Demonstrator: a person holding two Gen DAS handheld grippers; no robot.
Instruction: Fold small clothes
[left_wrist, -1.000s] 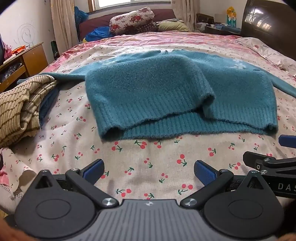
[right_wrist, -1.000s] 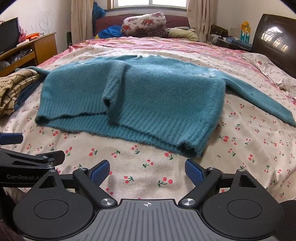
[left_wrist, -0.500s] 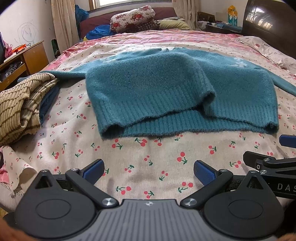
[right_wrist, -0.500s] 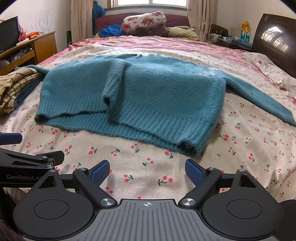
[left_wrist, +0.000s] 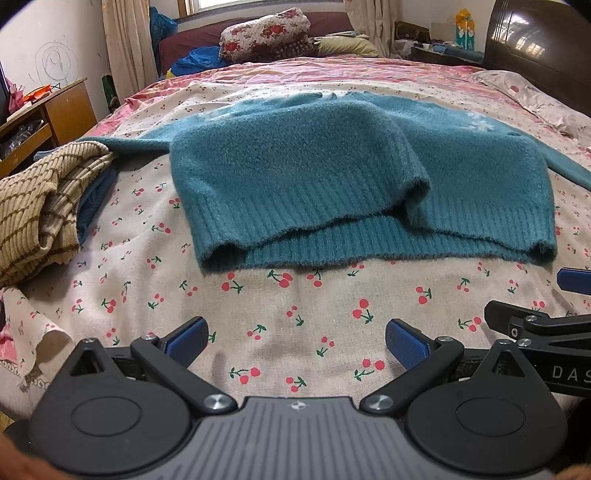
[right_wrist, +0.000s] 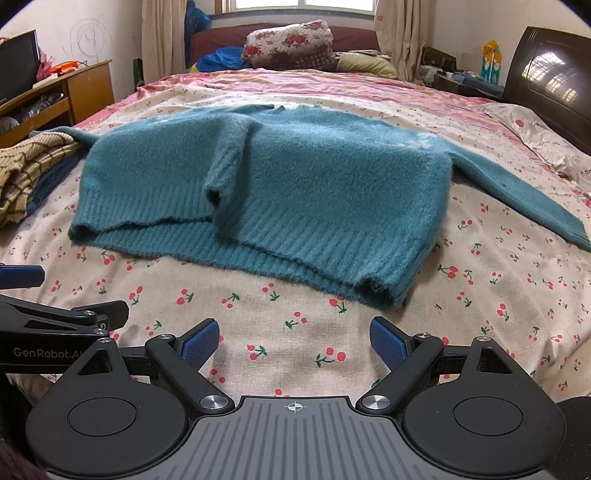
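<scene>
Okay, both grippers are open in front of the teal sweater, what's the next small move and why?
Probably ease the right gripper forward to the sweater's near right hem corner and close on it. Both grippers are open and empty, short of the ribbed hem, and the left gripper is just as far off. The sweater lies rumpled, a fold running down its middle and one sleeve stretched out right, so it needs straightening first.

A teal sweater (right_wrist: 295, 184) lies spread on the cherry-print bed (right_wrist: 498, 295), a raised fold running up its middle and one sleeve reaching toward 3 o'clock. The right hand-held gripper (right_wrist: 295, 341) hovers at 6 o'clock, jaws wide apart and empty. At 9 o'clock sits a striped tan garment (right_wrist: 26, 173); the left hand-held gripper (right_wrist: 70, 291) enters near 8 o'clock.
</scene>
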